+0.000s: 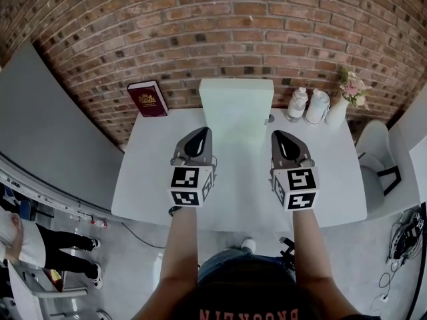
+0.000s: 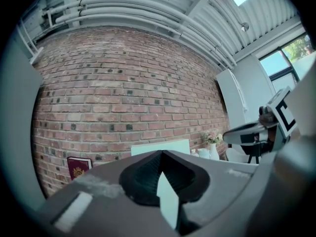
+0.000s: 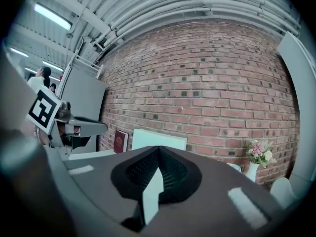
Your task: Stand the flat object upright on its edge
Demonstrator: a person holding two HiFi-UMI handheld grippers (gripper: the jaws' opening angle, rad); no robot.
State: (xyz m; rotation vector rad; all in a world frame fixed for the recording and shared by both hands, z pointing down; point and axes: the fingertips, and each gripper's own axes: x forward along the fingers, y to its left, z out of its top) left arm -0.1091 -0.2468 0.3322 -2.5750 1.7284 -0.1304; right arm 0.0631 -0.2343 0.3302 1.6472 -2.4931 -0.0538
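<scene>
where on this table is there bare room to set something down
Bare: the left side of the white table, from the red book forward to the front edge; the middle, in front of the upright pale green board; the right front, in front of the bottle. Crowded: the back right corner, with bottle, white jug and flower vase close together.

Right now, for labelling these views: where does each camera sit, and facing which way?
Head view: on the person's head, looking steeply down at the table; forearms, left gripper and right gripper show.
Left gripper view: on the left gripper, facing the brick wall over its shut jaws; right gripper at right.
Right gripper view: same wall, own shut jaws, left gripper at left.
Shared: green board and red book.
</scene>
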